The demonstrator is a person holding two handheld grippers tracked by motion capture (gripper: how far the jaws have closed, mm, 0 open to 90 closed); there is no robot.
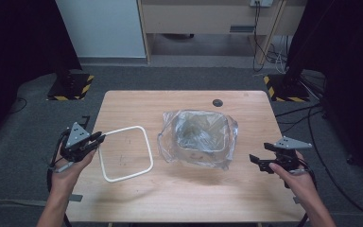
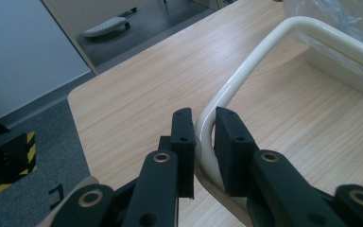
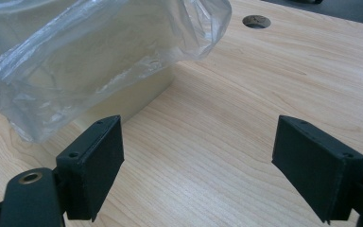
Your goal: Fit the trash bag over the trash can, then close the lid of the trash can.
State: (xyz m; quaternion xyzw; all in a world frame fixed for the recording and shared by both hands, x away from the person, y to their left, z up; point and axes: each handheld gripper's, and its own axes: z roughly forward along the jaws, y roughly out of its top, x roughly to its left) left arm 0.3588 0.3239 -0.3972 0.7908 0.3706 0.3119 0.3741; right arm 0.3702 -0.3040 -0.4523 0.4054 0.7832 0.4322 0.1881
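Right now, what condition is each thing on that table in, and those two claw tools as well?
White frame: one edge clamped, tilted up off the table.
Left gripper: shut on the white frame.
Right gripper: open, nothing between its jaws.
Bin: upright, lined with a clear plastic bag draped over its rim.

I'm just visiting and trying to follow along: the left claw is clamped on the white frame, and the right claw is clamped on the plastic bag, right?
Not quite. The left claw is indeed clamped on the white frame, but the right claw grips nothing: the right gripper view shows its jaws standing wide apart over bare table, with the plastic bag lying beyond them, untouched.
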